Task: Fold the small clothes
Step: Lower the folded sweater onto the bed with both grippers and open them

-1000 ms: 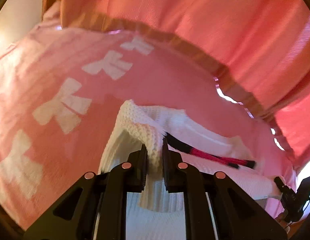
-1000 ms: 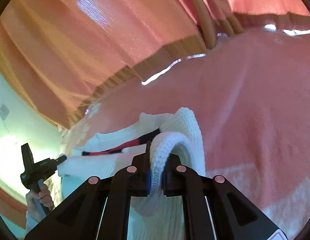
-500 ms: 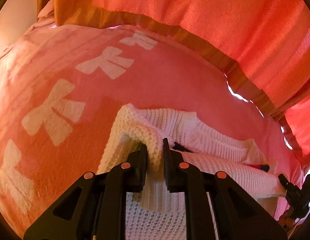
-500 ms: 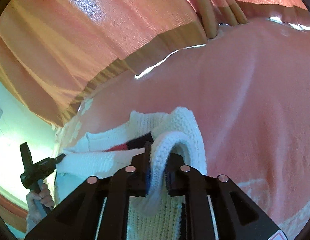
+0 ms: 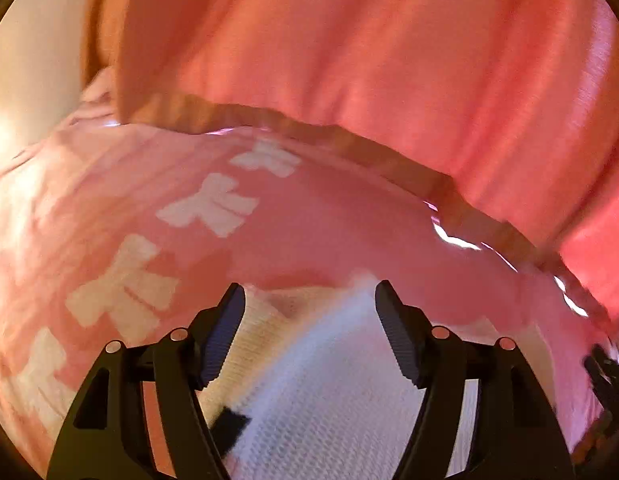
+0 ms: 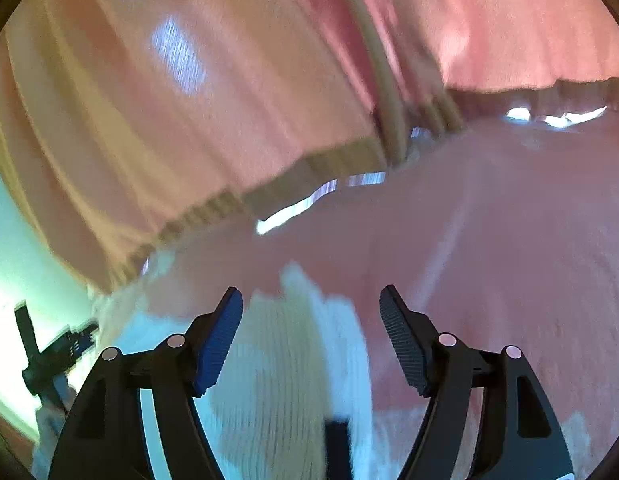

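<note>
1. The left gripper (image 5: 309,304) has its jaws opening; they stand wide apart, and the white knitted sweater (image 5: 329,380) lies between and below them with neither pad pressing on it.
2. The right gripper (image 6: 311,308) is the same: its jaws are opening and wide, and the sweater (image 6: 277,368) sits in the gap without being clamped.
3. The sweater lies on a pink blanket (image 5: 329,216) and reaches up to about the level of both sets of fingertips. A dark patch (image 5: 229,424) shows on the knit low in the left view, and another (image 6: 337,440) low in the right view.
4. Beyond the sweater's far edge the blanket is bare up to a pink curtain (image 5: 389,60), whose brown hem (image 5: 349,140) meets the blanket's far edge. Slivers of daylight show under the hem.
5. Only the left view shows the row of white bow shapes (image 5: 213,204) printed on the blanket, running along the left of the sweater. It also shows a pale wall (image 5: 29,80) at far left and a dark blurred piece of the other gripper at the right rim.
6. Only the right view shows a wide bare stretch of blanket (image 6: 509,240) to the right of the sweater, and the left gripper (image 6: 75,340) seen from outside at the sweater's left end. That view is blurred, so the knit's edges are soft.
</note>
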A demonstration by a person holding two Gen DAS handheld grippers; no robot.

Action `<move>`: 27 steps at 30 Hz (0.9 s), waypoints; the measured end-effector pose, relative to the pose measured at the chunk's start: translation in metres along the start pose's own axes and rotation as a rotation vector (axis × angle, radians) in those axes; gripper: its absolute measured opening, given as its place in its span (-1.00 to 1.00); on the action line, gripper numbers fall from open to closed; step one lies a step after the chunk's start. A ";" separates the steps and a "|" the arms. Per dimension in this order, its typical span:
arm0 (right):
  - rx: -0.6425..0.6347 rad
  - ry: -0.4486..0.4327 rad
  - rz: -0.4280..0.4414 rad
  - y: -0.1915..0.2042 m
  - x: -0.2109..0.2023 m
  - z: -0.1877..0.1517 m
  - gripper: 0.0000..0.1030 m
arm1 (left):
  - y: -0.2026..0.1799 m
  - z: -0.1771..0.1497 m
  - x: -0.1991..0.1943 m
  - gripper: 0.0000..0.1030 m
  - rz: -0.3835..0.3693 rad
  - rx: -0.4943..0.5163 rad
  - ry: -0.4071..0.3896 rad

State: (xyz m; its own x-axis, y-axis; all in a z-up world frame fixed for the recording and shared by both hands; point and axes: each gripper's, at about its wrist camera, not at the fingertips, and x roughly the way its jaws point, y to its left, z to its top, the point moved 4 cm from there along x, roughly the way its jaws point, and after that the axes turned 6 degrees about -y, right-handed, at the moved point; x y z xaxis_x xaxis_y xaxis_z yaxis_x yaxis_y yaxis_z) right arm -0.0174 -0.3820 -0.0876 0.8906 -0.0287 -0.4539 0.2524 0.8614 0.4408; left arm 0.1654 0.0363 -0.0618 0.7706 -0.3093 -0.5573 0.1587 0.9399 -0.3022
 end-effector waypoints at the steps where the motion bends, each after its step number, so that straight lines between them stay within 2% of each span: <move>1: -0.020 0.041 -0.007 0.002 0.003 -0.007 0.35 | -0.001 -0.003 0.002 0.40 0.002 0.013 0.018; 2: -0.049 0.090 -0.019 0.005 0.007 -0.016 0.35 | -0.001 -0.006 0.004 0.41 0.016 0.024 0.034; 5: -0.085 0.169 -0.061 0.006 0.021 -0.032 0.35 | 0.003 -0.025 0.027 0.36 0.054 0.040 0.171; 6: -0.084 0.185 -0.065 0.005 0.027 -0.036 0.33 | 0.006 -0.029 0.030 0.14 0.046 0.024 0.196; 7: -0.080 0.201 -0.066 0.003 0.031 -0.039 0.16 | 0.008 -0.034 0.036 0.04 0.035 0.003 0.224; 8: -0.077 0.223 -0.061 0.002 0.038 -0.041 -0.39 | 0.010 -0.037 0.040 -0.18 0.042 0.002 0.239; 9: -0.081 0.234 -0.066 0.002 0.041 -0.042 -0.72 | 0.010 -0.038 0.041 -0.54 0.051 0.012 0.245; 11: -0.074 0.213 -0.070 0.002 0.038 -0.040 -0.81 | 0.014 -0.038 0.040 -0.85 0.083 0.030 0.245; 12: -0.060 0.170 -0.032 0.006 0.026 -0.035 -0.83 | 0.016 -0.038 0.037 -0.86 0.081 0.022 0.243; 14: -0.097 0.112 -0.035 0.009 0.009 -0.029 -0.86 | 0.027 -0.036 0.034 -0.86 0.110 0.003 0.243; 15: -0.134 0.125 -0.090 0.003 0.010 -0.032 -0.86 | 0.036 -0.038 0.036 -0.86 0.128 -0.018 0.259; 16: -0.144 0.184 -0.144 -0.006 0.020 -0.039 -0.86 | 0.042 -0.040 0.040 -0.86 0.131 -0.037 0.276; 18: -0.090 0.288 -0.169 -0.019 0.037 -0.052 -0.83 | 0.043 -0.040 0.041 -0.86 0.129 -0.036 0.276; 21: -0.127 0.209 -0.152 -0.003 0.027 -0.038 -0.66 | 0.032 -0.036 0.032 -0.77 0.105 -0.009 0.256; 22: -0.148 0.174 -0.147 0.003 0.023 -0.033 -0.45 | 0.028 -0.033 0.030 -0.74 0.086 -0.015 0.244; 23: -0.166 0.150 -0.141 0.009 0.022 -0.027 -0.16 | 0.024 -0.028 0.028 -0.56 0.077 -0.017 0.230; 24: -0.182 0.137 -0.136 0.014 0.025 -0.022 -0.08 | 0.021 -0.024 0.027 -0.28 0.069 -0.015 0.216; 25: -0.189 0.135 -0.136 0.016 0.030 -0.020 -0.03 | 0.016 -0.020 0.027 -0.14 0.058 -0.009 0.200; 26: -0.198 0.147 -0.135 0.018 0.038 -0.018 -0.03 | 0.012 -0.016 0.028 0.10 0.058 0.001 0.183; 27: -0.204 0.153 -0.135 0.019 0.046 -0.017 -0.03 | 0.008 -0.014 0.032 0.22 0.058 0.012 0.178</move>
State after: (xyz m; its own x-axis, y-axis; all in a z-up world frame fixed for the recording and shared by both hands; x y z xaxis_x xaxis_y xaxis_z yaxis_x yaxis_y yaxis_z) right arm 0.0221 -0.3583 -0.1135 0.7829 -0.0865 -0.6161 0.2697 0.9396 0.2109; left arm 0.1825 0.0319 -0.0925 0.6574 -0.2743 -0.7018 0.1251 0.9582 -0.2573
